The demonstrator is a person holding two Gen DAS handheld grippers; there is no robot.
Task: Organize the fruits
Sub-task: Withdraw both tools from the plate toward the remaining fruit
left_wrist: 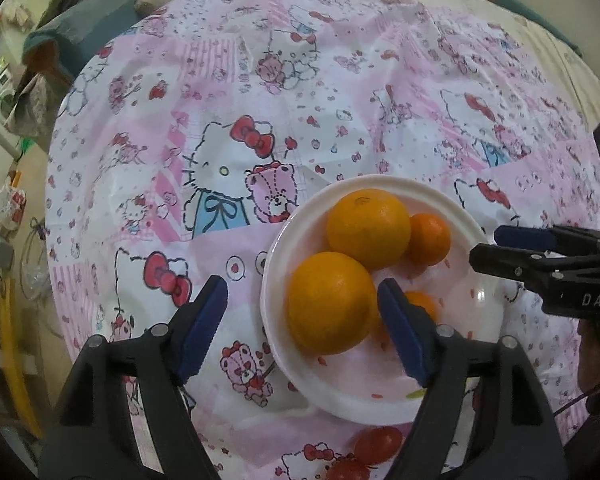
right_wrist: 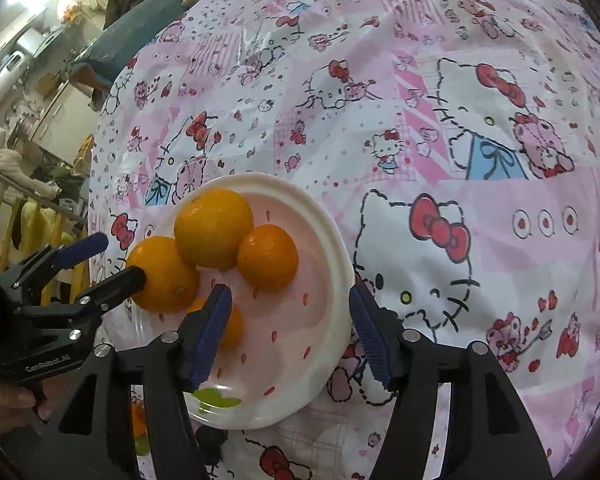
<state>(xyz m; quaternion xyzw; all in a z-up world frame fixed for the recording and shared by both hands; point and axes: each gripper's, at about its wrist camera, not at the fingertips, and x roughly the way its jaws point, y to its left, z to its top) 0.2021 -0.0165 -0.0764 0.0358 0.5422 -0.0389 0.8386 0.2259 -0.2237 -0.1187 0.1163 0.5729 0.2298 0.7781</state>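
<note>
Round tabletop (left_wrist: 340, 80), covered by a pink-and-white cartoon-print cloth (right_wrist: 460, 160) that reaches its edges. White plate (left_wrist: 380, 396) with small red flecks, lying on the cloth toward the near side. On the plate, two large oranges (left_wrist: 332, 302) (left_wrist: 368, 226) touch one another; a smaller, deeper-coloured orange (left_wrist: 429, 238) leans against the farther large one, and a second small orange (left_wrist: 420, 306) lies partly hidden behind a finger of the left claw. Two red tomatoes (left_wrist: 378, 444) rest on the cloth just off the plate's near rim.

Left claw (left_wrist: 300, 330): spread, its blue pads apart on either side of the nearer large orange. In the left wrist view the pads appear clear of the fruit; in the right wrist view one fingertip overlaps the orange's side, and contact cannot be told.

Right claw (right_wrist: 288, 336): spread above the plate's bare part, one finger over the plate near the second small orange, the other just outside the rim; nothing lies between the pads.

A hand (right_wrist: 4, 400) shows at the lower left of the right wrist view, behind the left claw.
</note>
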